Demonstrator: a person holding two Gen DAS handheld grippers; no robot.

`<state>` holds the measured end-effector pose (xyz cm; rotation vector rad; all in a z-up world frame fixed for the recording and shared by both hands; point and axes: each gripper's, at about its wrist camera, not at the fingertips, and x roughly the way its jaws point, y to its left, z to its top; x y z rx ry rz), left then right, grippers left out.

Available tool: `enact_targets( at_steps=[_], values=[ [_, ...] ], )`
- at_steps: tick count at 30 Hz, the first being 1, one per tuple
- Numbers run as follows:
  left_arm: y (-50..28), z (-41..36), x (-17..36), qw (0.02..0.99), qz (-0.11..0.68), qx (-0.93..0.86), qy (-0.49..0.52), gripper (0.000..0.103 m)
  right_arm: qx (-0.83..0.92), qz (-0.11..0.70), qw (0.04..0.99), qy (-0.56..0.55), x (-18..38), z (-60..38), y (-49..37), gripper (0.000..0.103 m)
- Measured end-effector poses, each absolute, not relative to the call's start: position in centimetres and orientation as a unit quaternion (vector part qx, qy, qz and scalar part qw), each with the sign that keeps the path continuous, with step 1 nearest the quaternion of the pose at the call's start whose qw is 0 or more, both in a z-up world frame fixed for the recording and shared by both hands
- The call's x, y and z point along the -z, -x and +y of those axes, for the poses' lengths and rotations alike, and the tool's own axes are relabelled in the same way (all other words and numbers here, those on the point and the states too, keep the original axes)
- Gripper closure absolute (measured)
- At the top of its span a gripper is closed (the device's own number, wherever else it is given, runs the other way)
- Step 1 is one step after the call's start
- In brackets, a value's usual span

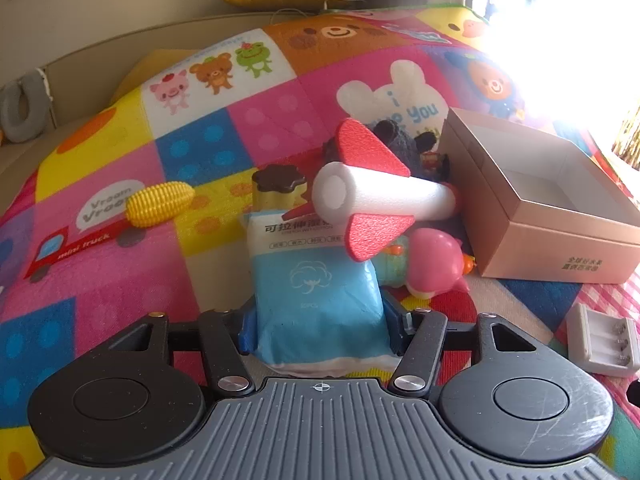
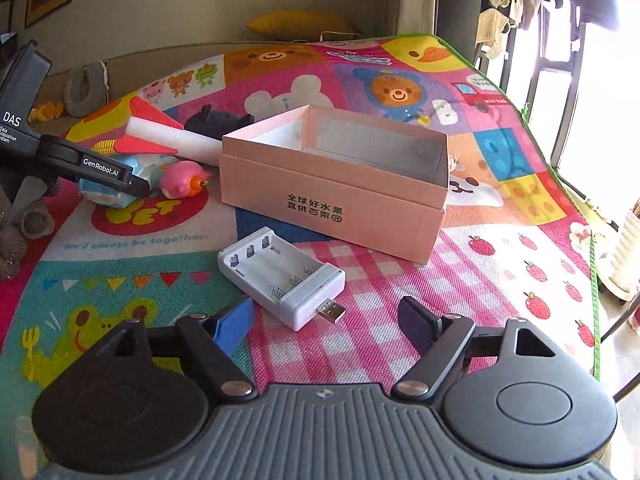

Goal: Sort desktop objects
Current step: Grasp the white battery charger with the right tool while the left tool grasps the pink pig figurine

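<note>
On the left wrist view, the left claw is clamped on a blue-and-white tissue pack, pads pressed into both its sides. Pack sits on the play mat. Clutter is tight just past it: a foam rocket with red fins lies across the pack's far end, a pink toy is just beside its right side, a dark plush sits behind the rocket, and a brown-capped bottle touches the pack's far left corner. Yellow toy corn lies apart to the left with bare mat around it. Open pink box stands to the right, near the pink toy; white battery charger is at the right edge. Glare washes out the upper right.

From the right wrist view, the right claw is wide with nothing gripped; the battery charger lies just ahead, mostly beyond the fingertips, its USB plug pointing toward the gap. The pink box is right behind the charger, empty inside as far as visible. Left claw shows at far left on the tissue pack, beside the rocket and pink toy. Checked mat to the right of the charger is bare up to the green mat edge.
</note>
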<state>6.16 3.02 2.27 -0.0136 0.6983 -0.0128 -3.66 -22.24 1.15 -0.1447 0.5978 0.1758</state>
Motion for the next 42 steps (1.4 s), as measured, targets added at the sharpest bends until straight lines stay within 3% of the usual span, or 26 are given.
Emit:
enact_targets(
  at_steps=[10, 12, 16, 28, 36, 38, 40, 42],
  values=[
    [1.6, 0.4, -3.2, 0.926, 0.347, 0.148, 0.007, 0.041, -0.071, 0.308, 0.947, 0.063, -0.9, -22.4, 3.8, 0.020],
    [2.3, -0.2, -3.0, 0.919, 0.354, 0.175, 0.010, 0.038, -0.071, 0.311, 0.946, 0.062, -1.0, -22.1, 3.4, 0.019],
    [1.7, -0.5, -2.3, 0.927, 0.346, 0.143, -0.015, 0.022, -0.075, 0.308, 0.946, 0.070, -1.0, -21.2, 2.9, 0.017],
    [-1.4, 5.7, -3.0, 0.945, 0.324, 0.029, 0.021, 0.023, 0.002, 0.306, 0.944, 0.123, -0.7, -21.1, 1.1, 0.016],
    [-0.5, 3.8, -3.2, 0.950, 0.310, 0.041, -0.004, 0.023, -0.030, 0.309, 0.948, 0.068, -1.4, -21.7, 0.8, 0.016],
    [0.1, 3.8, -4.1, 0.958, 0.287, 0.019, -0.013, 0.019, -0.038, 0.302, 0.949, 0.079, -1.4, -21.1, 1.1, 0.016],
    [0.6, 4.0, -5.1, 0.963, 0.268, 0.018, -0.012, 0.008, -0.044, 0.301, 0.949, 0.087, -1.3, -20.8, 1.0, 0.015],
    [0.8, 4.0, -6.0, 0.966, 0.257, 0.024, -0.011, 0.008, -0.044, 0.310, 0.946, 0.087, -1.1, -20.8, 0.2, 0.014]
  ],
)
